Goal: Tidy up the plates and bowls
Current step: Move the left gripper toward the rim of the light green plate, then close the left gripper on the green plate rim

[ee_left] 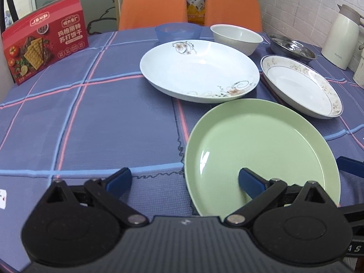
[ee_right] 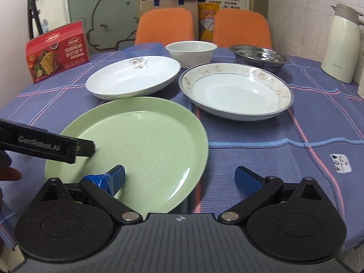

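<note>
**Two grippers over the green plate, both with jaws spread wide**

The table (ee_left: 79,125) is covered by a woven blue cloth with pink and light-blue lines; its near edge is hidden under both gripper bodies. The large white plate (ee_left: 198,70), glossy with a floral print, lies in the middle, and in the right wrist view its print is blurred. The green plate (ee_right: 141,145) is smooth and round, nearest to the cameras; its near rim is cut off by the black frames. The rimmed plate (ee_right: 236,91) has a faded flower band (details are hard to read). Behind stand a white bowl (ee_right: 191,52), a metal bowl (ee_right: 259,56) and a translucent blue bowl (ee_left: 178,31), which is mostly hidden in the right wrist view.

The left gripper (ee_left: 185,180) has its jaws wide apart, holding nothing; one blue ribbed pad is over the green plate. The right gripper (ee_right: 179,179) is also wide and empty, one pad over the same plate.
</note>
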Motion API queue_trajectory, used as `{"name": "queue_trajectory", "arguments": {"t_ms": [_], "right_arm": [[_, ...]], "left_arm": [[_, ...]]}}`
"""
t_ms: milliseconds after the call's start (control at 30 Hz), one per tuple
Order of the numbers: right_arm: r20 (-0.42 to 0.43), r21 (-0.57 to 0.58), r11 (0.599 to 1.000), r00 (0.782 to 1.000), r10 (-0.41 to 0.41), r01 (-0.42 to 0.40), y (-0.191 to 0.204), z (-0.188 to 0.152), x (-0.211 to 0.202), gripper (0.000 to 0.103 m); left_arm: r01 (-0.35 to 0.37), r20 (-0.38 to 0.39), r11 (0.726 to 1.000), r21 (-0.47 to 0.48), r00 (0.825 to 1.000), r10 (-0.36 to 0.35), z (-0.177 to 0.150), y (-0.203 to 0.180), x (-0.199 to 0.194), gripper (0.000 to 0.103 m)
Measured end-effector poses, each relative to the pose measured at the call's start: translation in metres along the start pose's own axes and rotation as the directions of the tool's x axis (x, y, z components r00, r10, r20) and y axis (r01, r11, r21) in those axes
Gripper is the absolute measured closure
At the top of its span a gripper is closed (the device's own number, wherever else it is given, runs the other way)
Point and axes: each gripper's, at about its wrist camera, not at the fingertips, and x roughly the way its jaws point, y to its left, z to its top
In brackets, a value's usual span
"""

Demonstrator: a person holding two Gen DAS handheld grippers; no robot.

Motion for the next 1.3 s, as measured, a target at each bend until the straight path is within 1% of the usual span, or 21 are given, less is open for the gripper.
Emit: {"name": "queue_trajectory", "arguments": {"t_ms": [67, 200, 267, 300, 367, 400, 467, 567, 667, 733, 833, 933, 1033, 1133, 1200, 1233, 1300], "right_arm": [[0.006, -0.026, 1.0, 1.0, 0.016, -0.016, 0.004, -0.001, 0.001, 0.013], [0.023, -0.035, 0.999, 0.999, 0.034, -0.033, 0.009, -0.003, 0.002, 0.015], [0.034, -0.068, 0.996, 0.998, 0.06, -0.058, 0.017, -0.004, 0.002, 0.015], [0.037, -0.074, 0.996, 0.998, 0.06, -0.057, 0.02, -0.005, 0.002, 0.015], [0.041, -0.078, 0.994, 0.996, 0.083, -0.079, 0.023, -0.006, 0.002, 0.015], [0.045, -0.077, 0.995, 0.996, 0.07, -0.067, 0.026, -0.006, 0.002, 0.014], [0.048, -0.053, 0.997, 0.998, 0.051, -0.048, 0.028, -0.006, 0.001, 0.014], [0.051, -0.039, 0.997, 0.996, 0.076, -0.074, 0.033, -0.004, -0.001, 0.014], [0.072, -0.067, 0.993, 0.993, 0.098, -0.093, 0.051, -0.001, -0.005, 0.013], [0.082, -0.09, 0.989, 0.988, 0.128, -0.121, 0.066, 0.003, -0.003, 0.013], [0.08, -0.11, 0.978, 0.98, 0.185, -0.176, 0.084, 0.01, 0.004, 0.013], [0.06, -0.136, 0.97, 0.976, 0.21, -0.201, 0.099, 0.014, 0.014, 0.013], [0.028, -0.151, 0.969, 0.979, 0.2, -0.193, 0.106, 0.012, 0.025, 0.013], [0.032, -0.158, 0.969, 0.98, 0.196, -0.189, 0.104, 0.009, 0.026, 0.012], [0.014, -0.154, 0.966, 0.977, 0.212, -0.208, 0.099, 0.01, 0.025, 0.014], [0.009, -0.144, 0.965, 0.974, 0.225, -0.221, 0.095, 0.012, 0.023, 0.015], [0.024, -0.083, 0.965, 0.968, 0.251, -0.248, 0.08, 0.014, 0.015, 0.015]], "left_arm": [[0.019, -0.004, 1.0, 0.02, 1.0, -0.019, 0.0, -0.004, 0.0, 0.003], [0.055, 0.02, 0.997, 0.05, 0.998, -0.056, -0.004, -0.012, 0.0, 0.003], [0.051, 0.038, 0.996, 0.068, 0.998, -0.054, -0.005, -0.017, -0.001, 0.005], [0.071, 0.036, 0.996, 0.061, 0.997, -0.073, -0.005, -0.018, 0.0, 0.006], [0.097, 0.035, 0.991, 0.095, 0.994, -0.1, -0.006, -0.026, -0.002, 0.007], [0.083, 0.041, 0.992, 0.097, 0.995, -0.088, -0.008, -0.029, -0.003, 0.007], [0.093, 0.033, 0.992, 0.083, 0.995, -0.096, -0.008, -0.026, -0.004, 0.007], [0.089, 0.027, 0.994, 0.057, 0.996, -0.09, -0.01, -0.016, -0.01, 0.007], [0.036, 0.064, 0.998, 0.055, 0.997, -0.04, -0.011, -0.003, -0.024, 0.007], [-0.007, 0.079, 0.999, 0.038, 0.997, 0.004, -0.011, 0.011, -0.031, 0.007], [-0.036, 0.069, 0.999, -0.018, 0.997, 0.037, -0.011, 0.038, -0.033, 0.007], [-0.041, 0.048, 0.997, -0.065, 0.998, 0.044, -0.014, 0.057, -0.028, 0.007], [-0.037, 0.035, 0.996, -0.076, 0.999, 0.04, -0.014, 0.064, -0.017, 0.007], [-0.028, 0.056, 0.998, -0.063, 0.998, 0.031, -0.014, 0.063, -0.012, 0.005], [-0.022, 0.061, 0.998, -0.055, 0.998, 0.026, -0.014, 0.064, -0.011, 0.005], [-0.015, 0.06, 0.998, -0.058, 0.998, 0.019, -0.013, 0.066, -0.011, 0.005], [-0.01, 0.078, 0.996, -0.088, 0.997, 0.017, -0.012, 0.074, -0.017, 0.005]]}}
